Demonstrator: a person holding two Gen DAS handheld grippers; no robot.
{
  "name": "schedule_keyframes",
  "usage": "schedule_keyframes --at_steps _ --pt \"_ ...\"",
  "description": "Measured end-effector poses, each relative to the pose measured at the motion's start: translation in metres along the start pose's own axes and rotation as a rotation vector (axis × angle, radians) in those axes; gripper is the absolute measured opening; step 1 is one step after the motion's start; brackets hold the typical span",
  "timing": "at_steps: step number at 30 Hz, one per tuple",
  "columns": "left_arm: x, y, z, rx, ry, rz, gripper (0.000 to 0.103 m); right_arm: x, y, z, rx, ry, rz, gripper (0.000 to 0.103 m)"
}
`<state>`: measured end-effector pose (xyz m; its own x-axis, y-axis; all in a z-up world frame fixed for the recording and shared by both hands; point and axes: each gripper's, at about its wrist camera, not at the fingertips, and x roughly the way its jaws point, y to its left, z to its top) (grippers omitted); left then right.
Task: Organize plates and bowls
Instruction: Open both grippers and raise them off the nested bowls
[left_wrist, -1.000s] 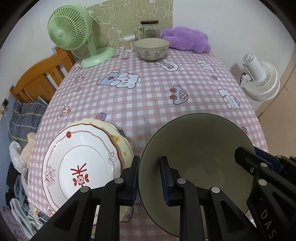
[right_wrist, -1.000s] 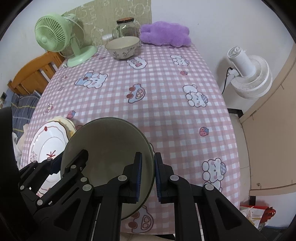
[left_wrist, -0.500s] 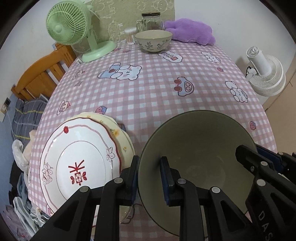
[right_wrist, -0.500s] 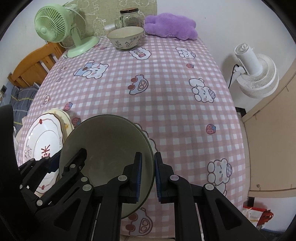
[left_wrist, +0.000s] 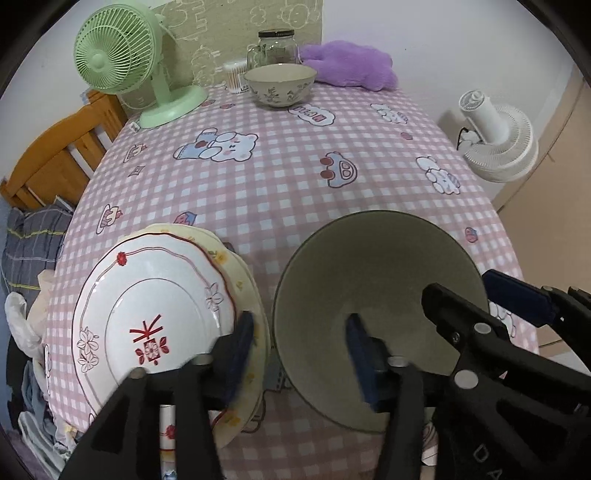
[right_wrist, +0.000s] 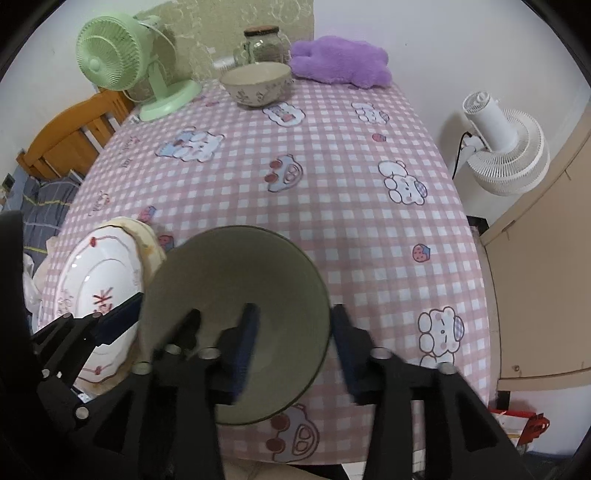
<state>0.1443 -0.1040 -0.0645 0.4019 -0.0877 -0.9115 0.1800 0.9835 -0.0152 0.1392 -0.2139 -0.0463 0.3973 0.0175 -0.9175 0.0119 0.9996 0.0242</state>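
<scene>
- The grey-green bowl (left_wrist: 380, 295) is wide, plain, matte inside with a thin dark rim; it sits on the table (left_wrist: 280, 177) near its front edge, just beside the stacked plates (left_wrist: 155, 317).
- The left gripper (left_wrist: 299, 341) straddles its left rim, fingers (left_wrist: 238, 343) opening, off the rim.
- The right gripper (right_wrist: 293, 338) straddles the right rim, likewise opening.

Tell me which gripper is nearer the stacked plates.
Left. The left gripper straddles the grey bowl's plate-side rim, one finger over the stacked plates; the right gripper straddles the far rim. Both are opening.
</scene>
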Motion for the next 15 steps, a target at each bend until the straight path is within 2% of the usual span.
schedule_keyframes --at_steps 2,4,8,15 --pt "-0.006 0.005 -0.001 0.007 -0.011 -0.006 0.068 -0.007 0.004 -0.001 0.005 -0.016 -0.004 0.058" --pt "-0.012 0.010 -0.001 0.011 -0.019 -0.023 0.075 -0.015 0.010 -0.002 0.009 -0.037 -0.005 0.061" --pt "-0.028 0.020 0.002 0.019 -0.061 -0.048 0.078 -0.028 0.020 0.000 0.031 -0.065 -0.002 0.065" --pt "-0.051 0.036 0.007 0.036 -0.131 -0.062 0.079 -0.049 0.037 0.003 0.070 -0.145 0.013 0.065"
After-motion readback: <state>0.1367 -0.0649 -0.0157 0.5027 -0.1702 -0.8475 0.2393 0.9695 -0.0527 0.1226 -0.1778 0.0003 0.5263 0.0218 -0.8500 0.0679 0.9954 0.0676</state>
